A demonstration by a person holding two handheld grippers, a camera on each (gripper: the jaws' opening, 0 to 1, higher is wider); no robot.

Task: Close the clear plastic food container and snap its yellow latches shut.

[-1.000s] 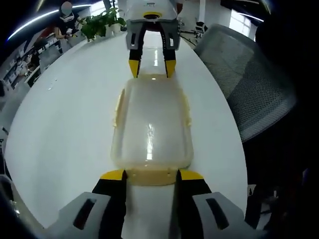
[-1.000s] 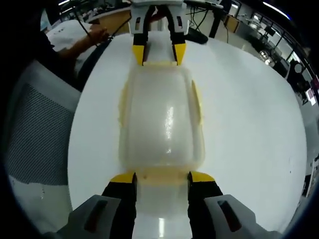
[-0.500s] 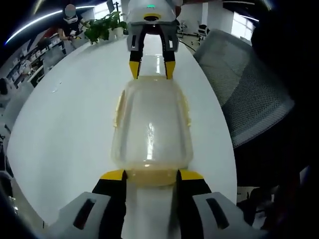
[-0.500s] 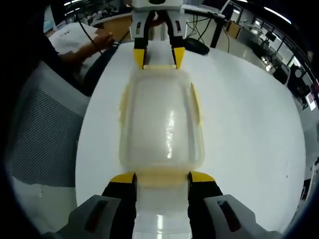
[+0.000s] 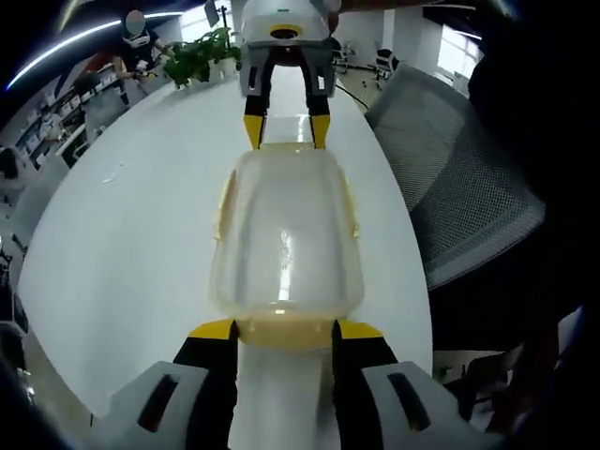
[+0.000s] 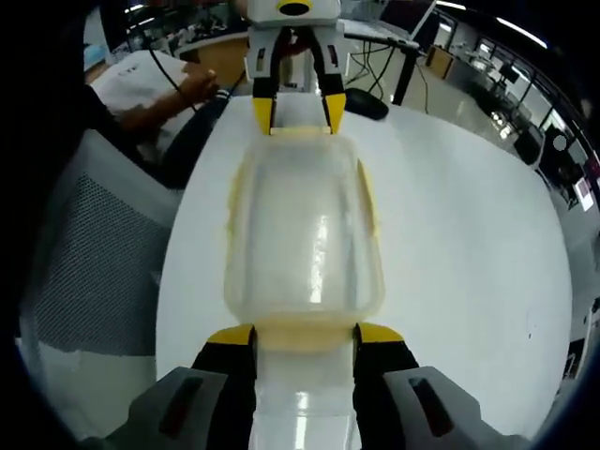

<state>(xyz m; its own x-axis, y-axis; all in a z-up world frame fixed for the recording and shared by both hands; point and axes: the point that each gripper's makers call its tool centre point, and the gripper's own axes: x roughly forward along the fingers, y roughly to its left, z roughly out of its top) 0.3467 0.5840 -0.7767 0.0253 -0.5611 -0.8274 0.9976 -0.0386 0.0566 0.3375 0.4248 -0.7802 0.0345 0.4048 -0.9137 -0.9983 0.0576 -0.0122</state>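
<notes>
Left gripper view: the left gripper (image 5: 283,330), black-bodied with yellow tips, stands with its jaws parted about as wide as the near end latch; the tips flank that pale yellow latch (image 5: 284,333) on either side without visibly pinching it. Directly ahead of the jaws lies the clear plastic food container (image 5: 284,239), lid down on its base, resting on the white oval table (image 5: 131,234). Its long axis runs straight away from the jaws, in line with them. At the far short end the right gripper (image 5: 286,131) faces back along the same axis, its yellow tips bracketing the opposite end latch.

Right gripper view: the arrangement is mirrored. The right gripper (image 6: 304,335) holds its jaws at a like spread, tips either side of its own near end latch (image 6: 304,332), grasping nothing that can be made out. The container (image 6: 302,234) extends lengthwise from these jaws to the left gripper (image 6: 292,114) at the far end. Narrow yellow side latches (image 6: 370,192) lie along both long edges; whether they are snapped home cannot be told.

Each gripper is therefore nearest the latch at its own end, with the container held between them on one shared line. By judgement, the coming move is a press on the two end latches, directed inward along that axis. A grey mesh office chair (image 5: 469,187) stands just beside the table edge.
</notes>
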